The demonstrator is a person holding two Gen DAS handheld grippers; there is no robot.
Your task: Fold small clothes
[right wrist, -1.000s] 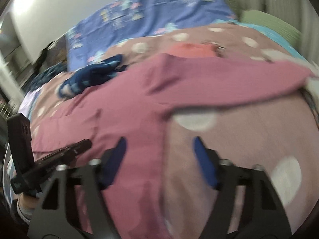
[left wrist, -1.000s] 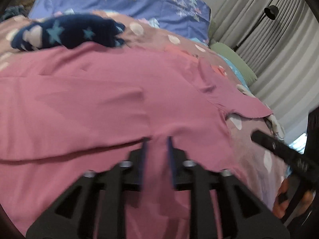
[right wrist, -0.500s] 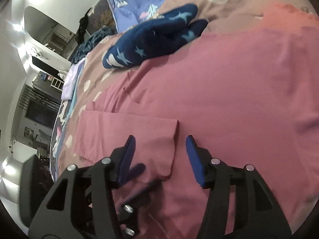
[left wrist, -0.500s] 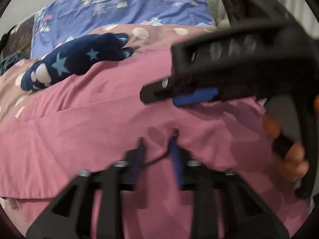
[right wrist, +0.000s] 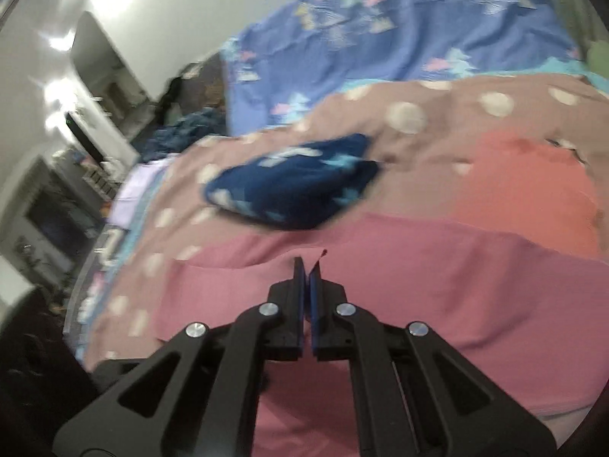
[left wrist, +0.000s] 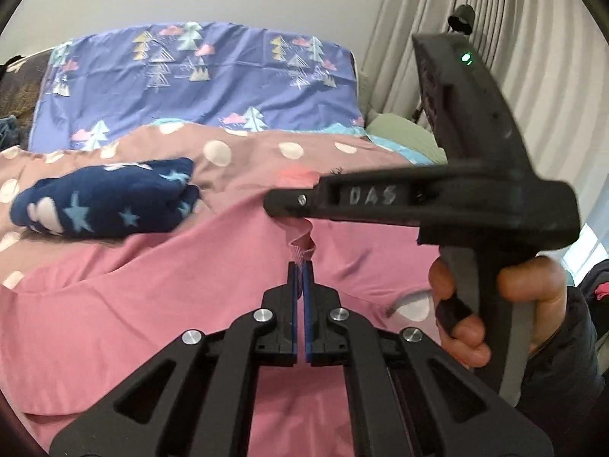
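A pink garment (left wrist: 152, 304) lies spread over the bed. My left gripper (left wrist: 300, 270) is shut, its jaws finishing closing on a bunched fold of the pink cloth that stands up just past the fingertips. In the left wrist view my right gripper (left wrist: 274, 202) crosses sideways above that fold, carried by a hand (left wrist: 533, 297), with pink cloth hanging under its tip. In the right wrist view the right gripper (right wrist: 306, 272) is shut on the edge of the pink garment (right wrist: 437, 278); a small corner of cloth pokes up between the pads.
A folded navy garment with stars (left wrist: 106, 202) (right wrist: 297, 182) rests behind the pink one on the spotted duvet (left wrist: 247, 148). A coral garment (right wrist: 525, 190) lies at the right. A blue tree-print pillow (left wrist: 198, 80) and curtains (left wrist: 533, 57) stand at the back.
Both grippers went from open to shut on the pink garment. The left one rose with its fold. The right one swung leftward in front of the left camera, to the garment's edge.
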